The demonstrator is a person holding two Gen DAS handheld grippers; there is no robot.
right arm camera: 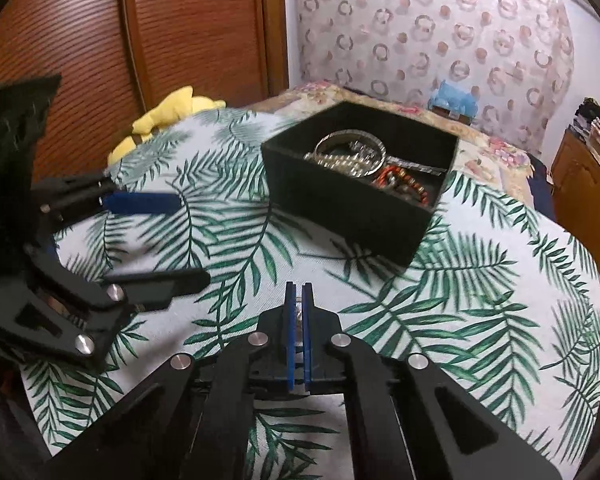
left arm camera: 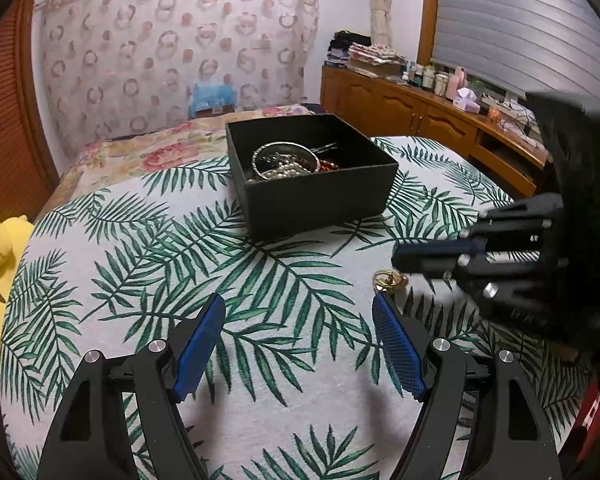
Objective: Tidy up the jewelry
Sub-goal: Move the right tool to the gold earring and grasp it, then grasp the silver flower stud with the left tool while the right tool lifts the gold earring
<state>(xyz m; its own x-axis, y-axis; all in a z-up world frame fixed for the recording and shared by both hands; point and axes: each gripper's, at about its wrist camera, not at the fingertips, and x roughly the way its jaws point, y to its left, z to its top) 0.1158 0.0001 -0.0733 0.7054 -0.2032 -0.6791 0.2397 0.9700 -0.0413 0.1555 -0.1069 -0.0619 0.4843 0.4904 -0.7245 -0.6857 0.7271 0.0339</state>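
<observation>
The right gripper (right arm camera: pixel 299 292) is clamped on a small gold ring (left arm camera: pixel 389 281) beside the black box (left arm camera: pixel 320 196); the left gripper (left arm camera: pixel 298 308) is held apart nearby.

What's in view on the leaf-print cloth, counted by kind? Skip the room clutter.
Black box: 1
Gold jewelry piece loose on the cloth: 1
Yellow plush toy at the cloth's edge: 1
Claws: 2 (left claw, right claw)
Total: 5
The jewelry inside the box is too tangled to count.
</observation>
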